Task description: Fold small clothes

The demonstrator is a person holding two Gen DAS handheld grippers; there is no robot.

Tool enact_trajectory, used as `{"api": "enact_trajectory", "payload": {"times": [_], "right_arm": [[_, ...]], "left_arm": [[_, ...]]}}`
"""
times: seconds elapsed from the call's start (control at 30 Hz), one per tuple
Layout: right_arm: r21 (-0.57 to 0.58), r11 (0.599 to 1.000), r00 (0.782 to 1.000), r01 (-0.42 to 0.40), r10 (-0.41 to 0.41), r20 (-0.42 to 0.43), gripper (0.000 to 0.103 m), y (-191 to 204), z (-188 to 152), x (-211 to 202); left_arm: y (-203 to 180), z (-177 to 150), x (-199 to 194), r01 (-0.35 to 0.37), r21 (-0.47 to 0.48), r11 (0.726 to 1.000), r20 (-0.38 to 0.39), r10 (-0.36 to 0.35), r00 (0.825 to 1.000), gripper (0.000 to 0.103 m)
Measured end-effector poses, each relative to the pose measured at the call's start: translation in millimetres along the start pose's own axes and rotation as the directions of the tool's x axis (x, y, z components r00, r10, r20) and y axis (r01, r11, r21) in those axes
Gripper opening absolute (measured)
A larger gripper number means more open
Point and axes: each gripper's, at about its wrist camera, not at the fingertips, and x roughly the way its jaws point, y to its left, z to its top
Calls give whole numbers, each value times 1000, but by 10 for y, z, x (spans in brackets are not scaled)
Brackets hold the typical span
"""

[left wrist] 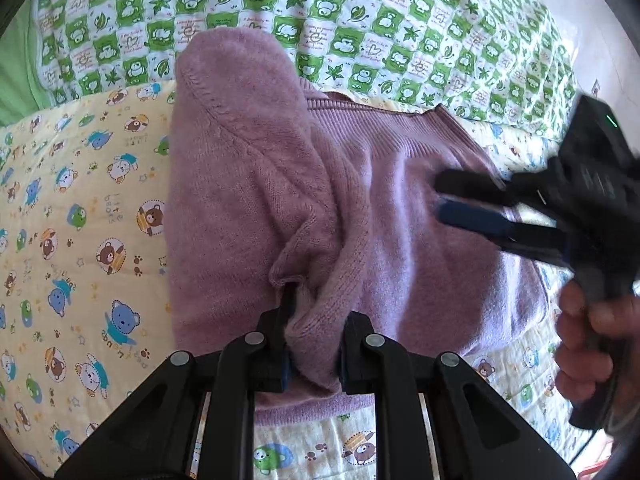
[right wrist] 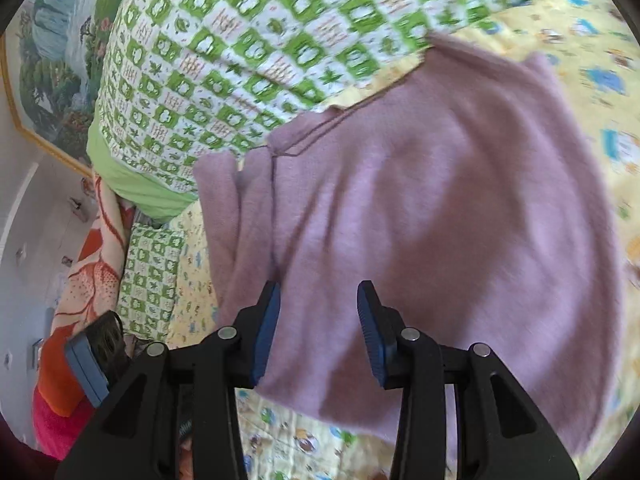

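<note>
A small mauve knitted sweater [left wrist: 380,216] lies on a yellow bear-print quilt [left wrist: 80,208]. My left gripper [left wrist: 316,308] is shut on a bunched fold of the sweater, near a sleeve that is laid over the body. My right gripper shows in the left wrist view [left wrist: 444,196] over the sweater's right part, jaws apart, held by a hand [left wrist: 588,344]. In the right wrist view the right gripper [right wrist: 318,300] is open and empty just above the sweater [right wrist: 440,220].
A green and white checked quilt [left wrist: 320,12] is bunched at the far side, also seen in the right wrist view [right wrist: 240,48]. An orange patterned blanket [right wrist: 88,280] and a framed landscape picture [right wrist: 56,60] lie beyond the bed's edge.
</note>
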Motion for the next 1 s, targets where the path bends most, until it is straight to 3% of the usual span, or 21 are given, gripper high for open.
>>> {"api": "enact_trajectory", "payload": {"times": [0.07,0.3,0.43,0.5,0.57,0.6,0.83,1.0], "right_arm": [[-1,999,998,-47,47,-37,56,76,133,198],[-35,977,969,-209,202,-143,61,447,579,828],[-65,981,969,-181,167,-182,61,573,745,1151],[-72,982,967,-177,160,-198,55,618,790,1269],[-114,979,969,-166,140,-205,22,710,808,1322],[-132,980,971,-150,121,-207,19,752,814,1323],[-188,969,985,-159,144,-94,15,787,930,632],[-204,974,995,-98,102,8,15,437,1094,-135]], "left_arm": [[22,5,-3,3,-1,1000,-1,-3,1000,16],[34,10,-7,5,-15,1000,-3,-6,1000,16],[45,24,-24,8,-20,1000,-5,-8,1000,16],[43,45,-47,3,-20,1000,-2,-3,1000,16],[13,63,-99,-1,-21,1000,-1,1,1000,16],[-6,73,-134,4,-23,1000,2,-4,1000,16],[-459,325,-450,158,4,987,58,-158,986,16],[-1066,379,-279,241,98,966,25,-245,969,16]]}}
